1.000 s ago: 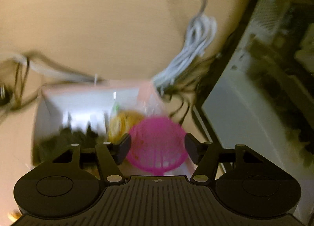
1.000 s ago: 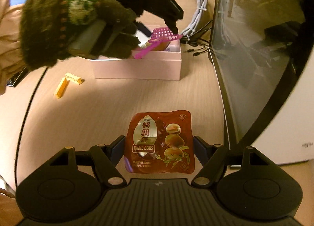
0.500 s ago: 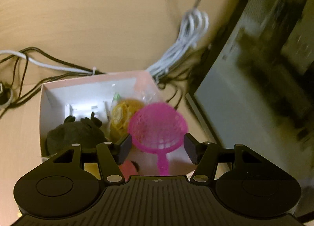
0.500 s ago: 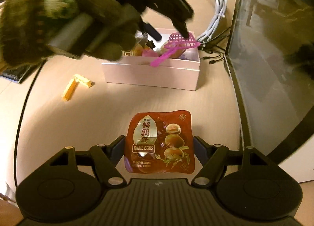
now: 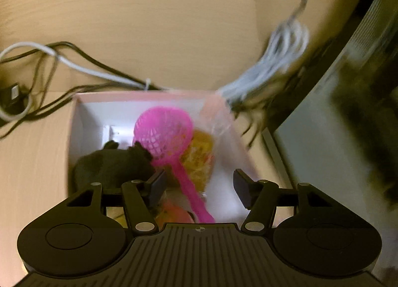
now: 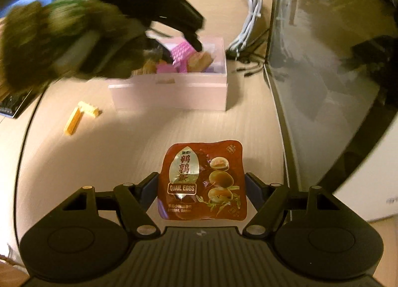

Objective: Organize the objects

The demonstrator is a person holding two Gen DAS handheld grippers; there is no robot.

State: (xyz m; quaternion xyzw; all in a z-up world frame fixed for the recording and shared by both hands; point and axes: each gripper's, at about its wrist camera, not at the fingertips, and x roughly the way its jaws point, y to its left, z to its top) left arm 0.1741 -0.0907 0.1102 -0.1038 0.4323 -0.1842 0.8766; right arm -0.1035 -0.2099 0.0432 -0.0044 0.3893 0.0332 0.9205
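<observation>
On the desk, well out at nine o'clock from the pink box, two yellow building bricks lie touching, not yet tidied away. The box itself already holds a fair haul: a dark plush toy at its nine o'clock side, the pink toy strainer lying across the middle with its handle running toward six o'clock, and a yellow crinkly packet at three o'clock. The left gripper, carried by a hand in a dark knitted glove, hovers over the box with its jaws standing apart and nothing between the pads; the strainer lies below them, released, so that step looks finished. Nearer to me, at six o'clock from the box, the right gripper has its jaws set either side of a brown pack of quail eggs, pressing its edges, apparently gripping it. I would judge the job past halfway: pack and bricks remain.
</observation>
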